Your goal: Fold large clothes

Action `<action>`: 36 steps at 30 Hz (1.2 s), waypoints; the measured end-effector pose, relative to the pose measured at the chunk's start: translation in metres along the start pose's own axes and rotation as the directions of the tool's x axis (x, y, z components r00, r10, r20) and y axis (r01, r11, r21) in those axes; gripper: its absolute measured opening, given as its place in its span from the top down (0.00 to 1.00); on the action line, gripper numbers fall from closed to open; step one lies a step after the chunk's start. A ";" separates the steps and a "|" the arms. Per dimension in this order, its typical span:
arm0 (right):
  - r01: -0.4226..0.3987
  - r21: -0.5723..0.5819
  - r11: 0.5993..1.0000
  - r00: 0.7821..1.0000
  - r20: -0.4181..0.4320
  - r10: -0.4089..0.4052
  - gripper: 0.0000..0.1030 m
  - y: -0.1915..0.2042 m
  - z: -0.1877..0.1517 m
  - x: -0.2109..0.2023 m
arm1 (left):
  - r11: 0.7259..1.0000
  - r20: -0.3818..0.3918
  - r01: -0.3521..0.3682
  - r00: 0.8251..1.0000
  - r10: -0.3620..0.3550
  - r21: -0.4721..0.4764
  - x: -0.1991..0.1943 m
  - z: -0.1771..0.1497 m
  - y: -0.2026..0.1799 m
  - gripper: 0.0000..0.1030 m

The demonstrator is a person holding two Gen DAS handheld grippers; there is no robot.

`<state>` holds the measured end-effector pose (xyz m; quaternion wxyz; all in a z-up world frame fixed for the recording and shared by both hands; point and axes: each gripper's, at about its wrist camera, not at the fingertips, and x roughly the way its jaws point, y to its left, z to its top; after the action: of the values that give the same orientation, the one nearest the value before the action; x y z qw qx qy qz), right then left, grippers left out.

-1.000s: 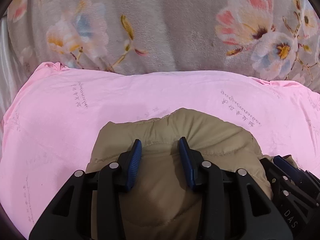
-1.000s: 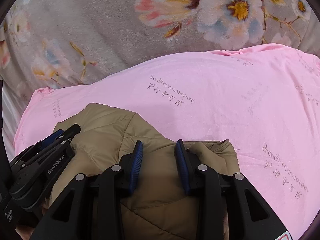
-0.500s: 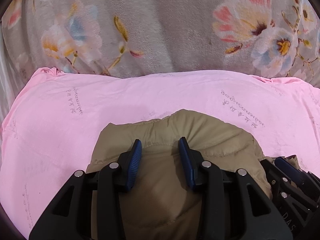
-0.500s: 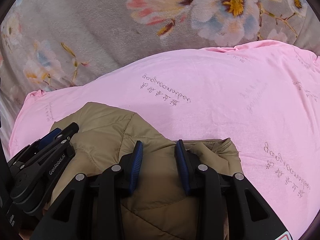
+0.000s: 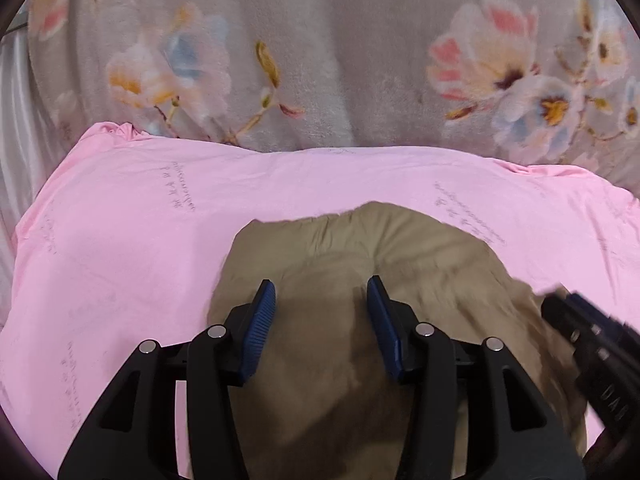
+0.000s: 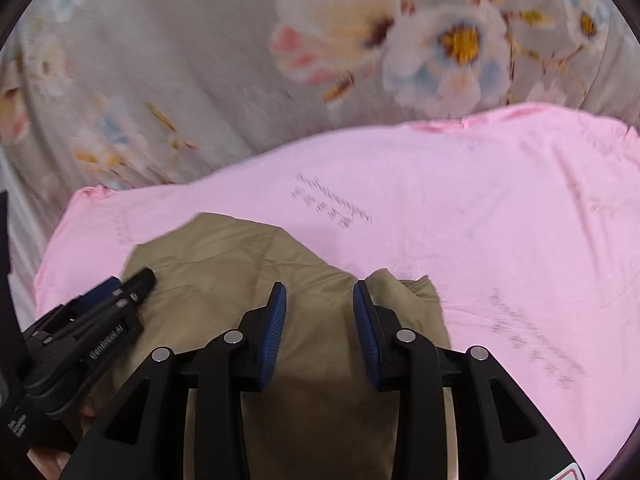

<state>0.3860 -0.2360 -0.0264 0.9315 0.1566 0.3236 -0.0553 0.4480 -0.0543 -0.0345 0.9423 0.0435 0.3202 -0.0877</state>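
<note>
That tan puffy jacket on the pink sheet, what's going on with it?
A person is folding it with two handheld grippers. The tan jacket lies bunched on the pink sheet, over a floral blanket. The left gripper and right gripper sit side by side over it, jaws apart with fabric between them, not visibly pinched.

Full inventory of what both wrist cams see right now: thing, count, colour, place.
jacket: 1, khaki, padded, bunched on the pink sheet, under both grippers
pink sheet: 1, pink with faint grey print, spread over the blanket
blanket: 1, grey with pastel flowers, beyond the sheet's far edge
left gripper: 1, black with blue pads, jaws apart, over the jacket's middle
right gripper: 1, black with blue pads, jaws apart, over the jacket's right end
</note>
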 end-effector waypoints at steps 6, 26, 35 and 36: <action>0.063 -0.148 0.987 0.998 0.040 -0.057 0.66 0.020 -0.040 -0.010 | 0.999 0.057 -0.020 0.998 0.017 0.048 -0.034 -0.038 -0.010 0.52; 0.154 -0.216 0.964 0.986 0.092 -0.137 0.65 0.030 -0.051 -0.006 | 0.994 0.145 -0.084 0.987 0.073 0.073 -0.028 -0.060 -0.020 0.50; 0.157 -0.217 0.963 0.986 0.093 -0.139 0.65 0.031 -0.052 -0.006 | 0.993 0.147 -0.091 0.986 0.079 0.077 -0.028 -0.060 -0.021 0.50; 0.157 -0.218 0.963 0.986 0.093 -0.139 0.65 0.031 -0.052 -0.006 | 0.993 0.147 -0.090 0.986 0.078 0.077 -0.028 -0.060 -0.021 0.50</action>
<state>0.3573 -0.1899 -0.0535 0.9483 0.0237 0.3023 -0.0940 0.3862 -0.0631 -0.0658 0.9631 0.0900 0.2455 -0.0638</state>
